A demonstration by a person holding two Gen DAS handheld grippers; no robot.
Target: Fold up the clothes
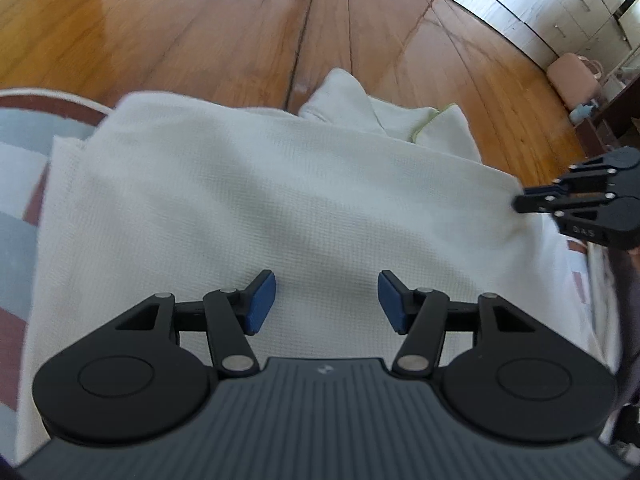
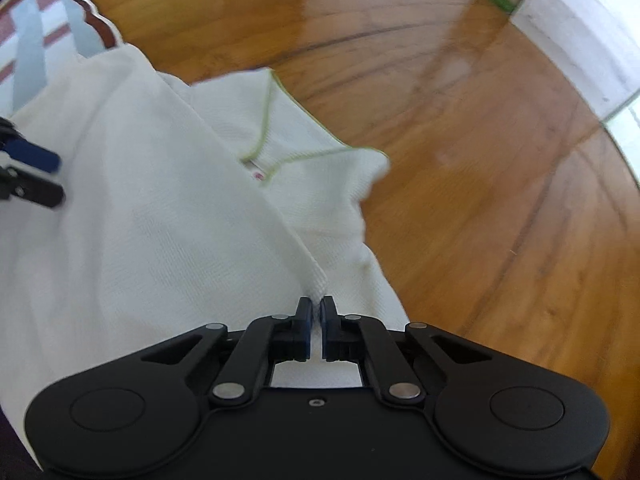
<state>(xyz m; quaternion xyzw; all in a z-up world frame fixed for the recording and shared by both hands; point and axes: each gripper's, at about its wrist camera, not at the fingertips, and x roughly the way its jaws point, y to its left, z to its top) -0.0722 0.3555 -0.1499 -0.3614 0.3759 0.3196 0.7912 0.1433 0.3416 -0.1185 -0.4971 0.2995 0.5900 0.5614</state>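
The white waffle-knit garment with thin lime-green edging (image 1: 248, 200) lay spread over a patterned rug in grey, white and dark red (image 1: 16, 152), its far part spilling onto the glossy wooden plank floor (image 1: 200, 20). The left gripper (image 1: 327, 300) hung above the broad flat middle of the cloth, pointing steeply down, its jaws spread apart with the blue pads (image 1: 262, 300) clear of the fabric and nothing between them. Off to the right of those jaws, at the garment's right-hand edge, the right gripper (image 2: 316, 320) had its jaws pressed together on a ridge of the white cloth, a thick folded hem rising straight out from between the pads. Just ahead of the right jaws and slightly to their left sat the green-trimmed neck opening (image 2: 264, 148), with a small pink mark inside it, and a loose flap of the garment lay beyond on the bare wood. Further left of the right jaws the left gripper's open fingers showed over the cloth. Far beyond the left jaws stood white cabinets with small handles (image 1: 560, 16) and a pale pink bag (image 1: 572, 80) on the floor.
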